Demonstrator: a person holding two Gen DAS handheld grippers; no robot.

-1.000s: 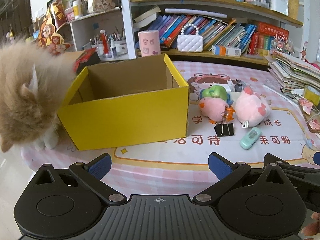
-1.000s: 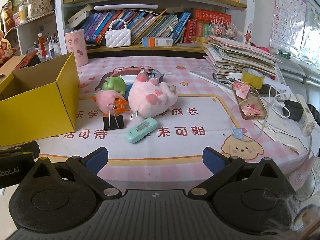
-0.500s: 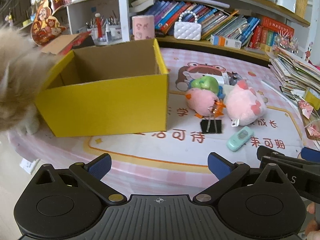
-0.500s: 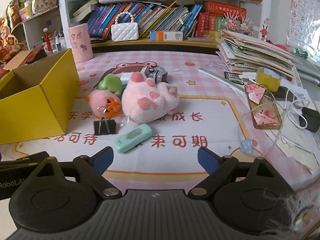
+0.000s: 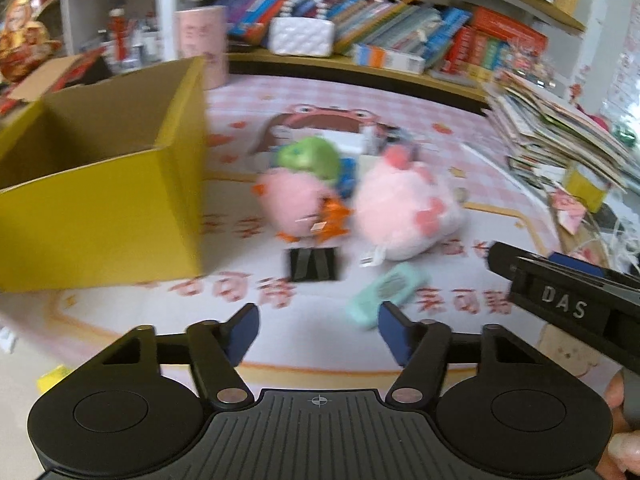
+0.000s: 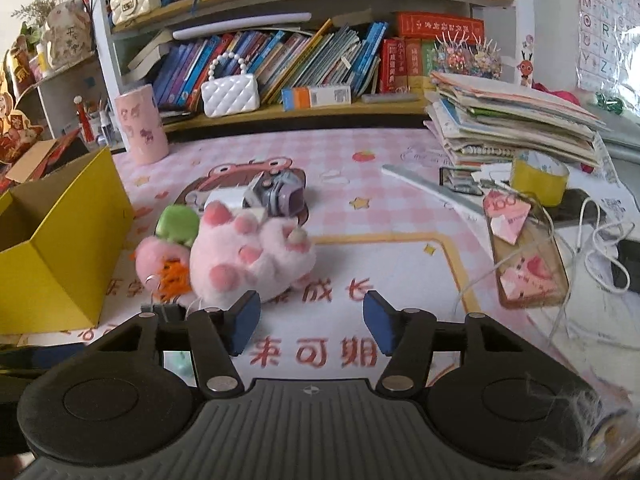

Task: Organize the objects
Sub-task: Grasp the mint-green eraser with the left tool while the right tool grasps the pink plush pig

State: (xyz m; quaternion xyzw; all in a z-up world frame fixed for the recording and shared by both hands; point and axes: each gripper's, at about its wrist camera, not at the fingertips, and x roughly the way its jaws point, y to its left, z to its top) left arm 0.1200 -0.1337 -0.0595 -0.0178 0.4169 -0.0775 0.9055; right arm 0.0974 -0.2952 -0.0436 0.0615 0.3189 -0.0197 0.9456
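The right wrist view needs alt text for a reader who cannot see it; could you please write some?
The open right gripper hovers low over a pink checked table mat, just in front of a pink paw-shaped plush. A yellow cardboard box stands open at the left. A stack of books and papers sits at the right before crowded bookshelves.

A home, likely a child's study corner: bookshelves (image 6: pixel 280 60) crammed with picture books, a worktop under a pink cartoon mat (image 6: pixel 400 208), plush toys (image 6: pixel 248 256), toy handbags (image 6: pixel 230 94), an alphabet poster (image 6: pixel 604 16) and stacked workbooks (image 6: pixel 508 120).
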